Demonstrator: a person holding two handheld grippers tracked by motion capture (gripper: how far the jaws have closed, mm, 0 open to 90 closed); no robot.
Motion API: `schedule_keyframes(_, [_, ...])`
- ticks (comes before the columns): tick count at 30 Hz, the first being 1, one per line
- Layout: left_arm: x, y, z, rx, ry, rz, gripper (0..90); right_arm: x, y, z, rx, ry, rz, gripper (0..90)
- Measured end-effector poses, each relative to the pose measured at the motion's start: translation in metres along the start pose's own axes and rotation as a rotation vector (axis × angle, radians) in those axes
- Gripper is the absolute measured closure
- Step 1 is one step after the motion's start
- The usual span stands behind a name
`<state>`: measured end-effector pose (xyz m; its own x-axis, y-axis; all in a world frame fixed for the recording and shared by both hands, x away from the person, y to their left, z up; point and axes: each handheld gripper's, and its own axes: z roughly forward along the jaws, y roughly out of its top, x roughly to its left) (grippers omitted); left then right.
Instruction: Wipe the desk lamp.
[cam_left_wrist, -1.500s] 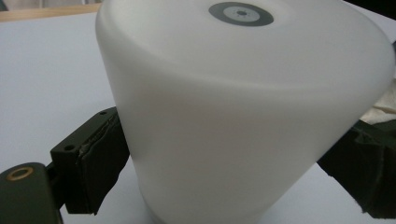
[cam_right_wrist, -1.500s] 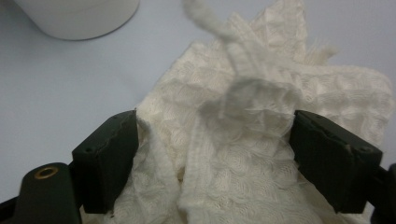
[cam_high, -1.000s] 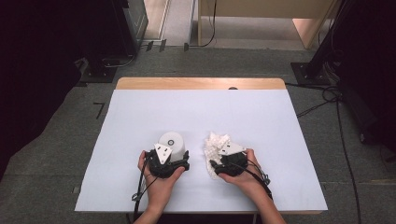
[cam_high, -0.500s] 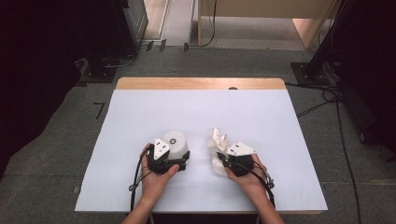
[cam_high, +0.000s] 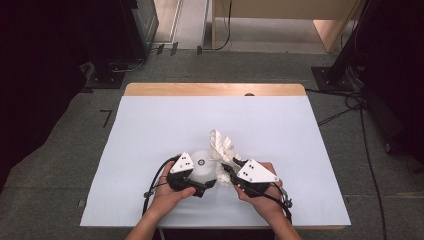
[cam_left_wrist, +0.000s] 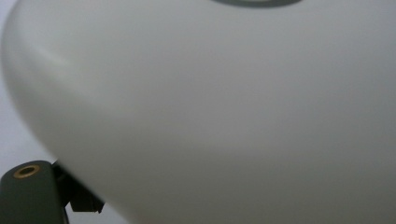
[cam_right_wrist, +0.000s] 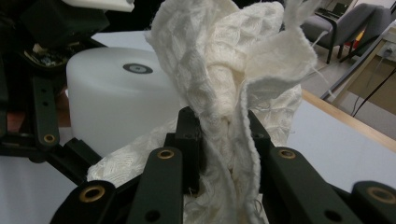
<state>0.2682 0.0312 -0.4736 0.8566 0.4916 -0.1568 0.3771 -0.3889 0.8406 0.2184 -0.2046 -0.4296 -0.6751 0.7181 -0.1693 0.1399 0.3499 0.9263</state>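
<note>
Near the front edge of the white table cover (cam_high: 150, 130), the right gripper (cam_high: 231, 170) has just closed its jaws and now pinches a bunched cream cloth (cam_right_wrist: 224, 88), which stands up from between them and spills toward the far side. Just left of it, touching the cloth, sits a round white container (cam_high: 204, 167) with a dark ring on top. The left gripper (cam_high: 207, 184) clasps this container from the near left side.

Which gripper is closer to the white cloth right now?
Right. The right gripper is shut on the white cloth, bunched between its jaws. The left gripper is beside it at the white round container.
</note>
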Motion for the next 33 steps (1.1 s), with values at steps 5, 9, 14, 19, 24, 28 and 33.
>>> schedule_keyframes(5, [0.007,0.0,-0.002,-0.014,-0.02,-0.055,8.3,0.0,-0.01,0.01,0.077,0.054,0.004,74.1])
schedule_keyframes(9, [0.017,-0.001,-0.005,-0.03,-0.026,-0.108,8.3,0.003,-0.022,0.025,0.189,0.103,-0.014,74.1])
schedule_keyframes(14, [0.024,-0.002,-0.008,-0.038,-0.039,-0.15,8.3,0.004,-0.032,0.033,0.254,0.143,0.002,74.0])
schedule_keyframes(19, [0.023,-0.002,-0.008,-0.039,-0.038,-0.137,8.3,-0.001,-0.028,0.031,0.221,0.182,0.094,72.8])
schedule_keyframes(24, [0.019,-0.002,-0.006,-0.03,-0.019,-0.114,8.3,-0.002,-0.025,0.028,0.195,0.17,0.109,72.7])
schedule_keyframes(28, [0.02,-0.001,-0.007,-0.034,-0.019,-0.133,8.3,-0.002,-0.028,0.031,0.216,0.169,0.116,72.7])
schedule_keyframes(33, [0.02,-0.001,-0.009,-0.032,0.003,-0.129,8.3,-0.001,-0.03,0.035,0.25,0.189,0.113,72.5])
